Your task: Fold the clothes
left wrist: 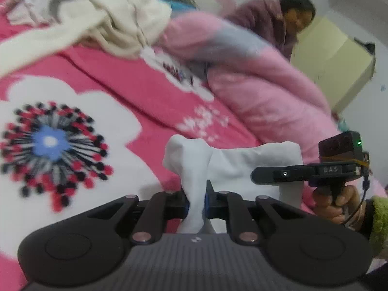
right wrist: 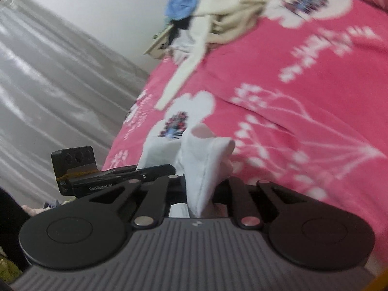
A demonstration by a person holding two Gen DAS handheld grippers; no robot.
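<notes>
A white garment (left wrist: 232,162) hangs stretched between both grippers above the pink flowered bedspread (left wrist: 135,89). My left gripper (left wrist: 197,200) is shut on one bunched corner of it. In the left wrist view the right gripper (left wrist: 257,175) shows at the right, held by a hand (left wrist: 337,203), at the cloth's other end. In the right wrist view my right gripper (right wrist: 201,194) is shut on a gathered fold of the white garment (right wrist: 206,162). The left gripper (right wrist: 169,168) lies to its left, at the cloth's far edge.
A heap of cream (left wrist: 121,21), blue and dark clothes lies at the bed's far end. A rolled pink quilt (left wrist: 254,80) runs along the right side, with a person in a purple top (left wrist: 266,17) behind it. Grey curtains (right wrist: 48,84) hang beside the bed.
</notes>
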